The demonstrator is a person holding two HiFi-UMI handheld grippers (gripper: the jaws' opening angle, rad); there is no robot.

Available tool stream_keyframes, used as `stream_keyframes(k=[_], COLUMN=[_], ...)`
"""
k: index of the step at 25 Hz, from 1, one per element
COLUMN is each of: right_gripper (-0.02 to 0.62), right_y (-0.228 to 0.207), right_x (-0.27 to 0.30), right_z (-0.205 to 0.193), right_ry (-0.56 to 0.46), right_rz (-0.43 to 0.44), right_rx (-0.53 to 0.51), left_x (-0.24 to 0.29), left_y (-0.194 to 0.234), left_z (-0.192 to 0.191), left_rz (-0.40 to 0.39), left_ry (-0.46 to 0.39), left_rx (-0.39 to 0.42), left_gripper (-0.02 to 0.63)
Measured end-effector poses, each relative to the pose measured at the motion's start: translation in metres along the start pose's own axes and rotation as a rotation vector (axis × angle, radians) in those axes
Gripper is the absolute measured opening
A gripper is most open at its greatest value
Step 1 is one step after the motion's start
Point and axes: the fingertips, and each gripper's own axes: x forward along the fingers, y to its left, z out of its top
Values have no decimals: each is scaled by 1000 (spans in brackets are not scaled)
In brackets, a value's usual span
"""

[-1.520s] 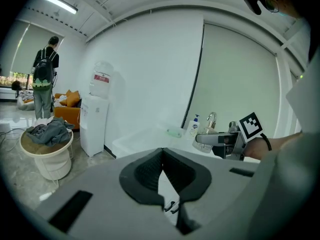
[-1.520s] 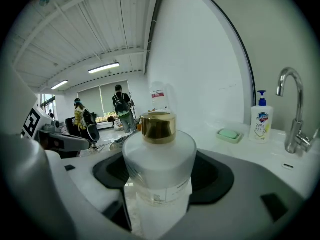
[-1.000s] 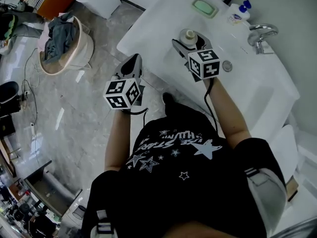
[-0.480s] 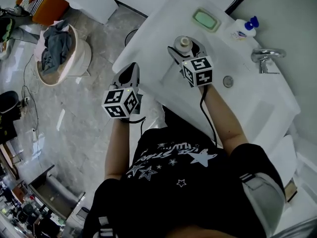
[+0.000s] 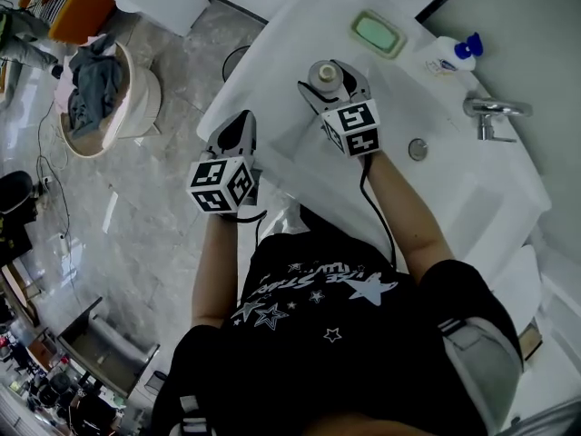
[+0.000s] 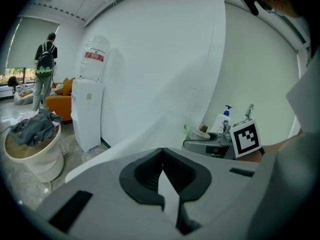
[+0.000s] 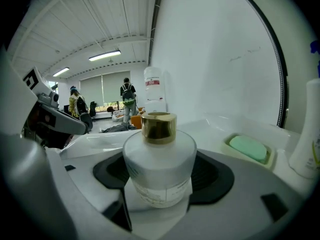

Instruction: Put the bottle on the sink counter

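Note:
A frosted white bottle (image 5: 324, 76) with a gold cap (image 7: 159, 126) stands upright between the jaws of my right gripper (image 5: 327, 82), which is shut on it. It is over the white sink counter (image 5: 289, 27), left of the basin; I cannot tell whether its base touches. In the left gripper view the bottle (image 6: 201, 130) shows ahead beside the right gripper's marker cube. My left gripper (image 5: 240, 127) is shut and holds nothing, and it hangs by the counter's front-left edge.
A green soap dish (image 5: 377, 33), a pump bottle (image 5: 453, 54) and a chrome tap (image 5: 491, 113) line the back of the counter. The basin drain (image 5: 418, 149) is right of the right gripper. A laundry basket with clothes (image 5: 98, 87) stands on the floor at the left.
The right gripper has carried the bottle a little to the left along the counter, away from the tap. The left gripper has hardly moved.

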Motion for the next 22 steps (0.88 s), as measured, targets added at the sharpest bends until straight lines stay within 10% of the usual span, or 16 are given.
stream_keyframes(k=[22], right_gripper=[325], right_y=[1], right_x=[11], right_z=[-9], right_ry=[-26], right_rz=[-24], right_rx=[-57], left_x=[1], left_y=[-1], left_z=[-8], left_rz=[18], left_ry=[10], left_rx=[-7], left_gripper=[8])
